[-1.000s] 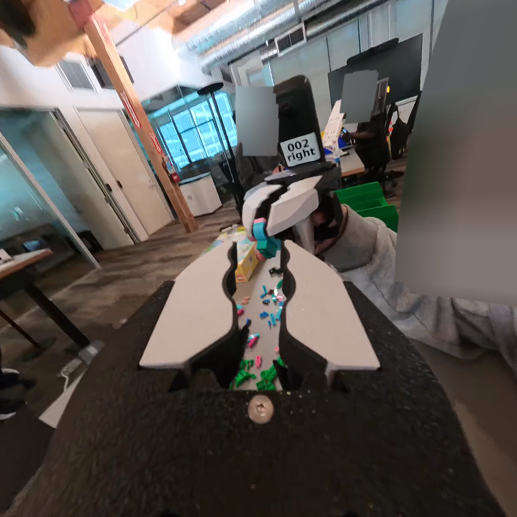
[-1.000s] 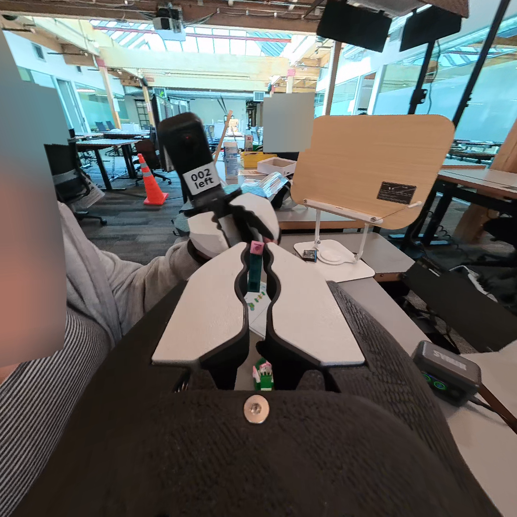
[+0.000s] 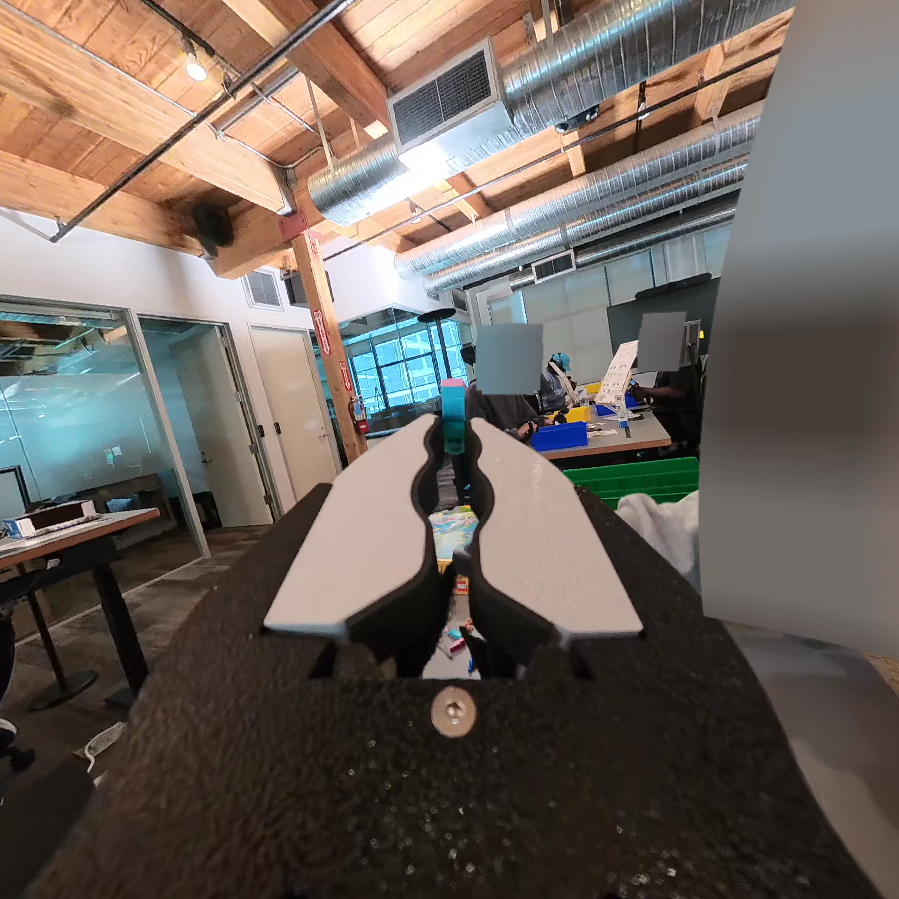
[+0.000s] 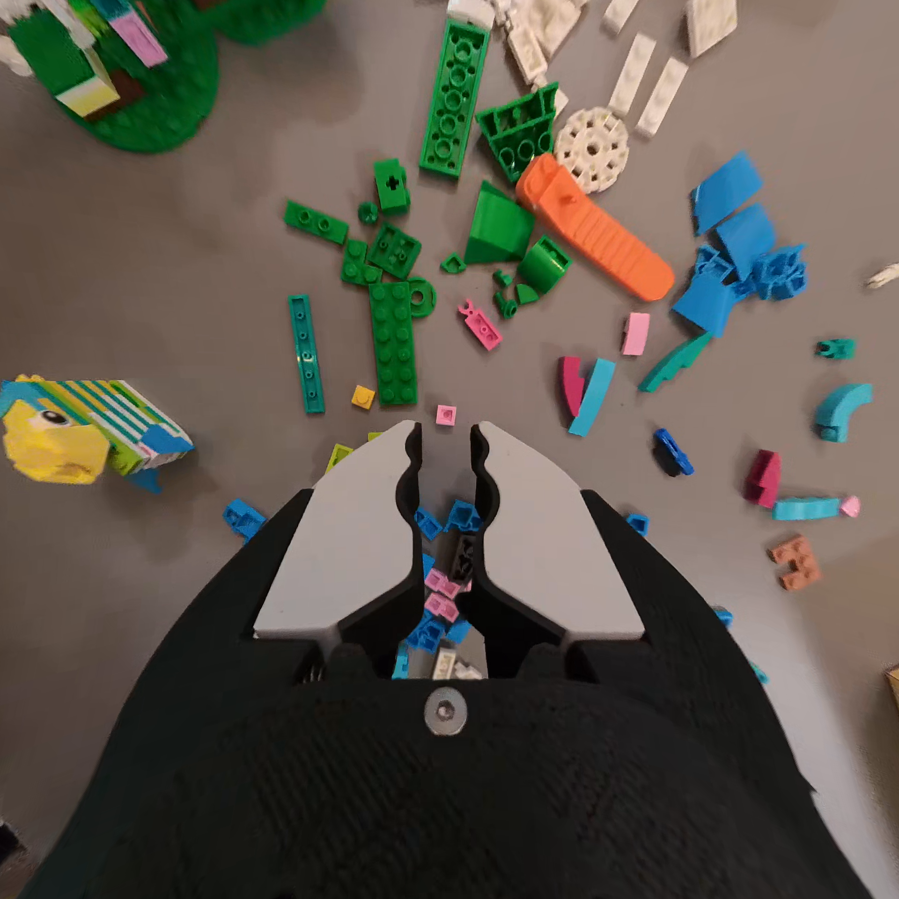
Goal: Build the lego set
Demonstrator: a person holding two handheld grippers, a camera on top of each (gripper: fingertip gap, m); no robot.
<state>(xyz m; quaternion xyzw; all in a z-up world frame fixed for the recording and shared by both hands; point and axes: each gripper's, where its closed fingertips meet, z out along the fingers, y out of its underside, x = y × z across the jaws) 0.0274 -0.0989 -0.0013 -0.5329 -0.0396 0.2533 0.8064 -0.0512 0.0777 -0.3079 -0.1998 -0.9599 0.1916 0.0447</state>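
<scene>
A: Left gripper (image 3: pixel 452 428) is noted clamped on a small teal stack (image 3: pixel 453 422) with a pink piece on top, held up at the fingertips and pointed out into the room, well above the table. The stack is gripped at its lower half only.

B: Right gripper (image 4: pixel 445 428) is recorded with jaws apart and nothing between them, pointed straight down at the grey table (image 4: pixel 170 292). A small pink one-stud plate (image 4: pixel 445 416) lies just ahead of the tips, roughly centred on the gap.

A: Judged to be the piece in hand for pickup. A yellow one-stud plate (image 4: pixel 363 396) and the long green plate (image 4: pixel 393 343) lie near it on the left.

B: Recommended: the descent is kept vertical, tips placed either side of the pink plate, closure made on its flat sides. Such a thin piece is expected to flip or skid if pinched off-centre.

A: The left hold should be kept steady and upright meanwhile, so that studs are presented cleanly for mating.

B: Also noted: a finished yellow fish model (image 4: pixel 82 430) at left and an orange brick separator (image 4: pixel 596 228) farther out, both clear of the approach.
</scene>
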